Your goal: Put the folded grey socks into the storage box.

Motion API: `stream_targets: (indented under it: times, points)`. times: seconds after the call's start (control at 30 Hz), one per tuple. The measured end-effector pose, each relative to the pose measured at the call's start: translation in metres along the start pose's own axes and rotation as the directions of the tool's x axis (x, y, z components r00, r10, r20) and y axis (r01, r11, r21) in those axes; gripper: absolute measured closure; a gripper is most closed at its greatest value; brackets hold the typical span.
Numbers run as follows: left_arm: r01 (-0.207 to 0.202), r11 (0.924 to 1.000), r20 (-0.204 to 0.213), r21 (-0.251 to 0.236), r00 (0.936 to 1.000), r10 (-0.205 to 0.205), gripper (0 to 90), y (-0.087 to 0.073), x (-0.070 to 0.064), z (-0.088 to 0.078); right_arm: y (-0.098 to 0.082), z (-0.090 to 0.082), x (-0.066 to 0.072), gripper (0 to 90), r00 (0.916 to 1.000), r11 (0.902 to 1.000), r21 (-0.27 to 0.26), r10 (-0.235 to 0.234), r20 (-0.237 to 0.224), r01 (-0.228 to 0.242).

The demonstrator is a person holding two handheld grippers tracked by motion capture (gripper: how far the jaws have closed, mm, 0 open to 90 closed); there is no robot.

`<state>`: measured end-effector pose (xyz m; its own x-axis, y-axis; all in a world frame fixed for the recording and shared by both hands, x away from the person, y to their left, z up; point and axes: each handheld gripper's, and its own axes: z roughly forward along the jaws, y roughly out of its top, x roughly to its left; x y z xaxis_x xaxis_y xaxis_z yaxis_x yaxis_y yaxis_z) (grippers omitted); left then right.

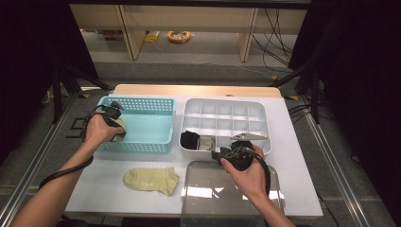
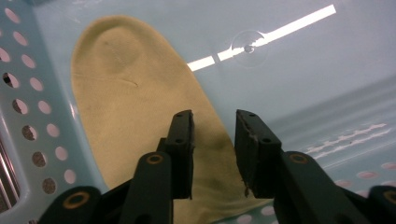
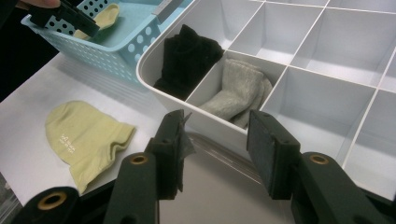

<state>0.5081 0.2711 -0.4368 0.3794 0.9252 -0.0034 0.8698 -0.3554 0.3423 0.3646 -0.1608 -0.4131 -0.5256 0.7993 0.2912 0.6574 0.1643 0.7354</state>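
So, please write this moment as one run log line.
left gripper: open over yellow sock in blue basket | right gripper: open, empty, near white organizer

Basket sock (image 2: 140, 116) — heel end cut off; clear lid (image 1: 208, 189) cropped.

The basket (image 1: 142, 126) left of centre is light turquoise, its walls dotted with rows of round holes. Inside it lies a pale yellow sock (image 2: 135, 107), plain, no print. Another pale yellow sock (image 1: 151, 180) sits lower down on the white bench (image 1: 293, 156). The divided tray (image 1: 224, 124) is white, holding a black sock (image 3: 187, 58) and a light grey sock (image 3: 238, 91). Both claws are black.
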Motion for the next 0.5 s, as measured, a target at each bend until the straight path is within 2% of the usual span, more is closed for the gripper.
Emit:
stream_targets:
  times: [0.03,0.07,0.13,0.17,0.2,0.23,0.27,0.33,0.37,0.43,0.5]
  points:
    - [-0.004,0.9999,-0.001,0.010,1.0000,0.004,71.4,0.001,0.000,0.001,0.000,0.000,0.000,57.6,1.0000,1.0000,0.000,-0.006,-0.001,0.006]
    - [-0.007,0.9999,-0.033,0.009,0.9994,0.007,72.7,0.001,0.001,0.000,0.000,0.000,0.000,57.5,1.0000,1.0000,-0.001,-0.006,-0.001,0.006]
    - [-0.011,0.9996,-0.037,0.026,0.9993,0.012,77.3,0.002,0.001,0.002,0.000,-0.001,0.000,57.6,1.0000,1.0000,0.000,-0.002,0.003,0.002]
    - [-0.016,0.9993,-0.041,0.034,0.9990,0.017,79.4,0.003,0.001,0.002,0.000,-0.001,0.002,57.6,0.9994,0.9994,0.001,0.034,0.001,-0.034]
    - [-0.009,0.9988,-0.030,0.049,0.9995,0.010,82.0,0.003,0.001,0.003,0.000,-0.002,-0.001,57.6,0.9999,1.0000,-0.001,-0.004,0.015,0.004]
    - [-0.028,0.9981,-0.035,0.055,0.9989,0.030,84.5,0.003,0.003,0.003,0.000,-0.001,-0.001,57.5,1.0000,1.0000,-0.003,0.003,0.001,-0.003]
    - [-0.027,0.9988,-0.042,0.041,0.9987,0.029,86.7,0.002,0.003,0.005,0.000,-0.001,-0.001,57.5,1.0000,1.0000,-0.004,0.006,-0.001,-0.006]
    - [-0.029,0.9986,-0.042,0.045,0.9986,0.031,89.4,0.002,0.003,0.004,0.000,-0.001,-0.001,57.5,0.9998,0.9998,-0.004,0.019,-0.001,-0.019]
    - [-0.013,0.9985,-0.034,0.053,0.9993,0.015,89.6,0.002,0.002,0.001,0.000,-0.001,0.000,57.5,0.9998,0.9998,-0.004,0.019,-0.001,-0.019]
    - [-0.016,0.9988,-0.028,0.046,0.9995,0.017,89.8,0.002,0.003,-0.004,0.000,-0.001,0.000,57.5,0.9998,0.9998,-0.004,0.020,-0.001,-0.020]
    - [0.005,0.9996,-0.019,-0.028,0.9998,-0.005,89.9,-0.001,0.003,-0.008,0.000,-0.002,0.000,57.5,0.9998,0.9998,-0.005,0.022,-0.001,-0.022]
